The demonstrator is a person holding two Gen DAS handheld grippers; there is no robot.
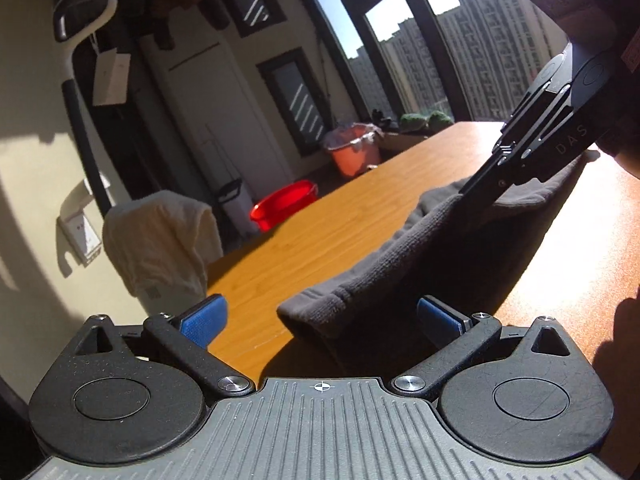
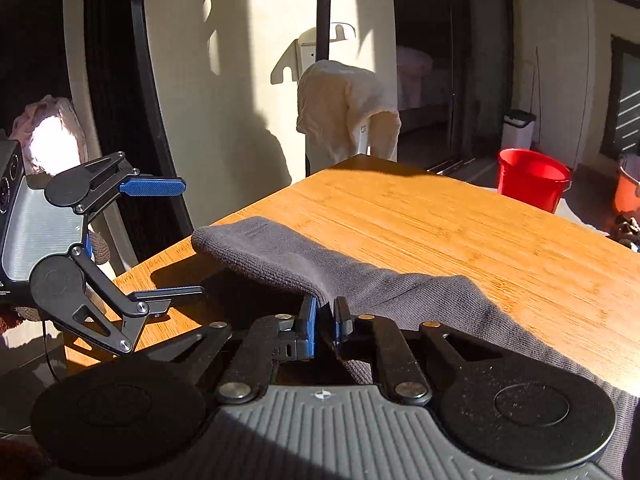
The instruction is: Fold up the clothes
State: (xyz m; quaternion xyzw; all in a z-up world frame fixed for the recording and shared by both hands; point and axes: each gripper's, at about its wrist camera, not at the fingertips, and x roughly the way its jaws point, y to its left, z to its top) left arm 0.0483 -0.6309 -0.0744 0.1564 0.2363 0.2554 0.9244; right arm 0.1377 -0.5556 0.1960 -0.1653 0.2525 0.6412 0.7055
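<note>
Garment point(image 2: 304, 256) stretches lengthwise between clamped right tongs point(image 2: 326, 320) and spread, empty left tongs point(image 1: 320, 320).

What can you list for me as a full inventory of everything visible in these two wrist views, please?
garment: one, dark grey, lying across the table, an edge lifted
table: one, orange-brown wood
basin: one, red, on the floor beyond the table
bucket: one, orange, farther back on the floor
bin: one, white with dark lid, near the doorway
cloth: one, cream, draped over a stand
plants: two, green, by the window
left gripper: fingers apart, holding nothing
right gripper: fingers shut on the garment
</note>
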